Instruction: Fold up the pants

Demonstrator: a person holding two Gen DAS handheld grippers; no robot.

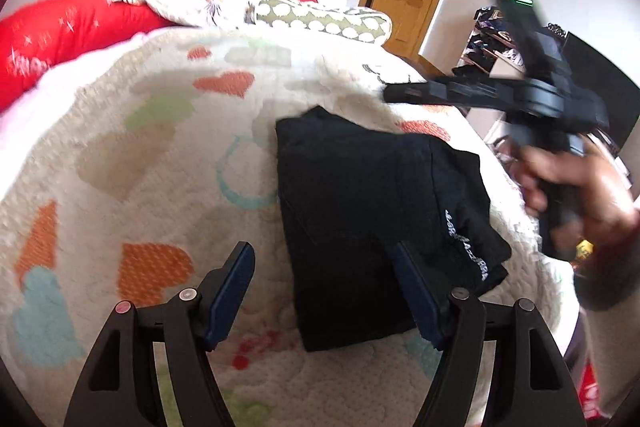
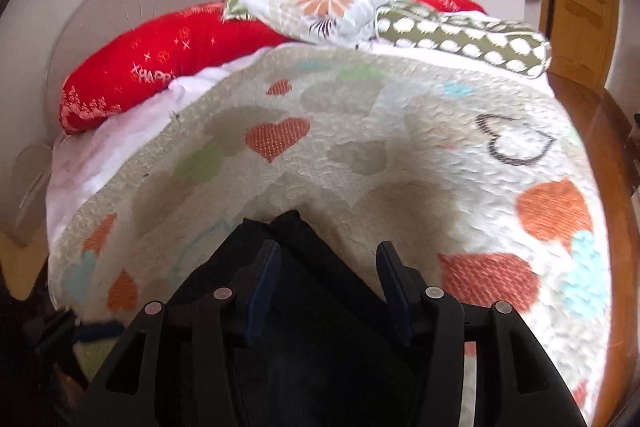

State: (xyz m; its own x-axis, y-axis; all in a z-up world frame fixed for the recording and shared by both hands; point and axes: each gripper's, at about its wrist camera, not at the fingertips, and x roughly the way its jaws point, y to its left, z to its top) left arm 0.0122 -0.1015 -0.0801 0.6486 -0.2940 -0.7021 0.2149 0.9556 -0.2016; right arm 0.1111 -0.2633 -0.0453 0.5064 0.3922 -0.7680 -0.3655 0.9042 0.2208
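On the heart-patterned quilt [image 1: 160,115], seen from your left wrist, the black pants [image 1: 360,211] lie folded into a compact block near the bed's right edge, white lettering along one hem. Your left gripper [image 1: 324,291] hovers over their near edge with its fingers wide and nothing between them. Expect soft, light, limp cloth that sags and slides out of its layers, so pinch through all layers at a folded edge or corner, not the loose hem. Your right gripper [image 1: 404,93] is blurred here, held in a hand [image 1: 580,187] above the far right corner; you cannot read its fingers in this view. From your right wrist, the right gripper [image 2: 328,267] stands about half open and empty above the pants [image 2: 320,347], whose near part is hidden behind the gripper body; blur smears the quilt [image 2: 360,131].
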